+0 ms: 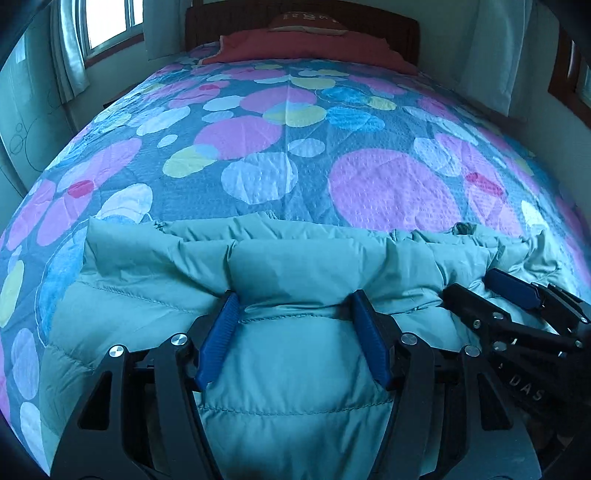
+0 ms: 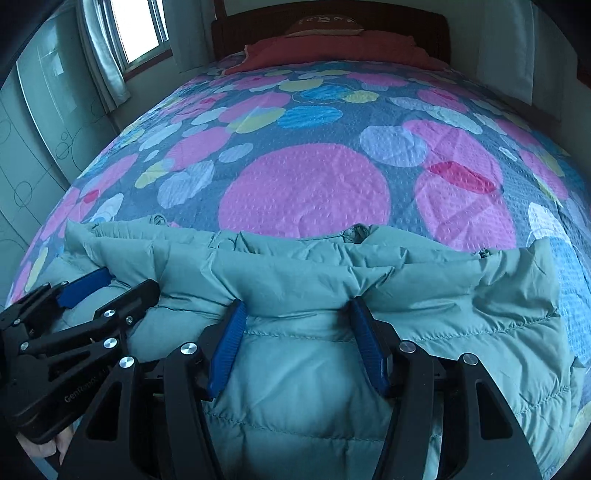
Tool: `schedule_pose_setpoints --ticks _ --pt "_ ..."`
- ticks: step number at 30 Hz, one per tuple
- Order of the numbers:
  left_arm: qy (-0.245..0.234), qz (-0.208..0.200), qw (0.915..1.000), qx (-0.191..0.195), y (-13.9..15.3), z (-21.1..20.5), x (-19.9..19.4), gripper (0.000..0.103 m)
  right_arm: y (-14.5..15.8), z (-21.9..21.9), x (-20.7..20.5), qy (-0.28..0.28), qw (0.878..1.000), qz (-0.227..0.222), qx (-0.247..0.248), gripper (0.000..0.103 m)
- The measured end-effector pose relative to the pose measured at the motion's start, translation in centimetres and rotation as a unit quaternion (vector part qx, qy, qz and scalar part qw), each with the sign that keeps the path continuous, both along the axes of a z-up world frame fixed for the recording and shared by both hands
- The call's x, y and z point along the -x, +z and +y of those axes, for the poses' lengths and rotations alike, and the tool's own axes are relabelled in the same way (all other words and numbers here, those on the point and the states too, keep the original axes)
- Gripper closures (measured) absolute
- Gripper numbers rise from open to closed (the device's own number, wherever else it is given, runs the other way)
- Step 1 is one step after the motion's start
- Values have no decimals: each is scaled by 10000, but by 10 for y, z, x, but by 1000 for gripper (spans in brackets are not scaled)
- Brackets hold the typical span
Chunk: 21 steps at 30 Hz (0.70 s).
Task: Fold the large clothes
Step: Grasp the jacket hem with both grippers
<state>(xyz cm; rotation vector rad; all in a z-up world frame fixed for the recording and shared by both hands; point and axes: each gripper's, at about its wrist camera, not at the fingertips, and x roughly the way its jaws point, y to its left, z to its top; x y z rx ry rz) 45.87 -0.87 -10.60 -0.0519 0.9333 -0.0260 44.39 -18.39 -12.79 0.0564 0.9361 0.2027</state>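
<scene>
Jacket (image 1: 303,266), puffy and teal, lay bunched on the bed (image 1: 295,140), each side clamped by the left gripper (image 1: 295,314) and right gripper (image 2: 295,317), seemingly to carry a fold evenly.

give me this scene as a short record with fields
garment: teal padded jacket, lying on the near end of the bed
surface: bedspread with coloured circles
left tool: pads pressed into a bunched fold of the jacket
right tool: pads pressed into a fold of the jacket, beside the left tool
far end: red pillow at a dark headboard
fold state: not yet folded over
</scene>
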Motion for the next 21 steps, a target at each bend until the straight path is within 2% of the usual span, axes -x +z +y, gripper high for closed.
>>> schedule_pose_setpoints --ticks 5,8,10,12,13,16,21 --pt "462 -297 9984 154 17 35 10 41 9 -55 4 -702 9967 -197 354 45" --pt "766 1 9967 273 1 53 -1 41 -12 -92 -1 -1280 9910 179 347 45" --pt "582 125 9980 210 -11 51 -8 39 -24 -101 -3 -1239 9919 254 121 45" --pt "553 78 9984 18 -10 46 -7 39 -22 -101 0 -1218 9923 193 99 44" --pt "563 73 9984 43 -7 46 -5 39 -19 -102 3 -1218 9924 181 59 45" --pt "619 34 9977 258 3 55 11 39 -7 -110 24 -1239 9921 62 -209 45" --pt "914 -164 9935 654 25 82 55 39 11 -127 76 -1325 9908 -134 -250 45"
